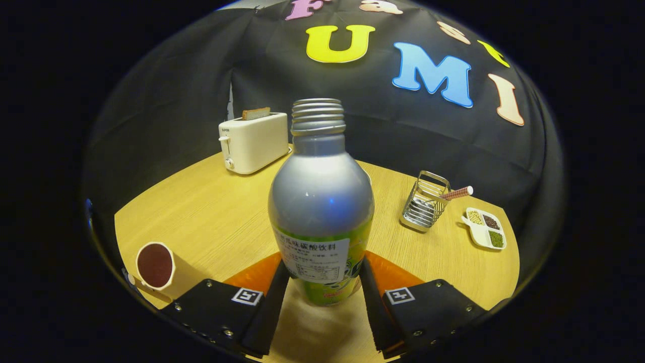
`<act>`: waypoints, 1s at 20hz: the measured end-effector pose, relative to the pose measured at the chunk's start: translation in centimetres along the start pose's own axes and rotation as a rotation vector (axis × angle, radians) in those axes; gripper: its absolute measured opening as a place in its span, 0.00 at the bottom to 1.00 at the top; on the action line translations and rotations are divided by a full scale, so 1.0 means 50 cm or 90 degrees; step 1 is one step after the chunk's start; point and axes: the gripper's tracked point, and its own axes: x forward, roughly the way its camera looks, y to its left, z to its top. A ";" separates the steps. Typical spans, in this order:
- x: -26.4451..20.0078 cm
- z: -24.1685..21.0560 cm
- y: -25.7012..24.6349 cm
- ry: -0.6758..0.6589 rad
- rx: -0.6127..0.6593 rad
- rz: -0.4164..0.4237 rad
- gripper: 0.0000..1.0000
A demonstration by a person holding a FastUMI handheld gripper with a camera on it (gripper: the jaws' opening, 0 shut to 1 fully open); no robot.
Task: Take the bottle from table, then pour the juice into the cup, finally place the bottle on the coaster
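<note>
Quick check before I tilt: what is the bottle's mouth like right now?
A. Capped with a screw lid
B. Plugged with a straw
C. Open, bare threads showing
C: the bottle, clamped between the hand-held gripper's fingers, shows bare screw threads with no cap on top.

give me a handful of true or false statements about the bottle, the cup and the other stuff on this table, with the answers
1. The bottle stands upright between the gripper's two fingers. True; both fingers press on its lower body.
2. The bottle has its cap on. False; the threaded neck is bare and open.
3. The cup is beside the toaster at the far end of the table. False; it is near the gripper, off to the side of one finger, far from the toaster.
4. A slice of bread sticks up from the toaster. True.
5. The small divided dish is empty. False; its compartments hold beans or grains of different colours.
6. A wire basket stands beside the divided dish. True.
</note>
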 end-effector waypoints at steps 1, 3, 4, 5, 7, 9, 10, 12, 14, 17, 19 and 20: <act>0.008 0.003 -0.005 -0.008 -0.005 -0.008 0.74; 0.023 0.006 -0.012 -0.018 -0.013 -0.021 0.74; 0.030 0.007 -0.016 -0.022 -0.015 -0.027 0.74; 0.033 0.006 -0.022 -0.025 -0.015 -0.030 0.74; 0.046 0.005 -0.027 -0.029 -0.007 -0.031 0.75; 0.053 0.004 -0.027 -0.030 0.009 -0.024 0.76; 0.056 0.002 -0.026 -0.031 0.016 -0.021 0.77; 0.059 -0.004 -0.028 -0.030 0.024 -0.022 0.78; 0.060 -0.009 -0.032 -0.035 0.034 -0.028 0.78; 0.064 -0.020 -0.034 -0.039 0.053 -0.027 0.79; 0.066 -0.029 -0.037 -0.037 0.067 -0.027 0.79; 0.069 -0.033 -0.036 -0.034 0.073 -0.027 0.80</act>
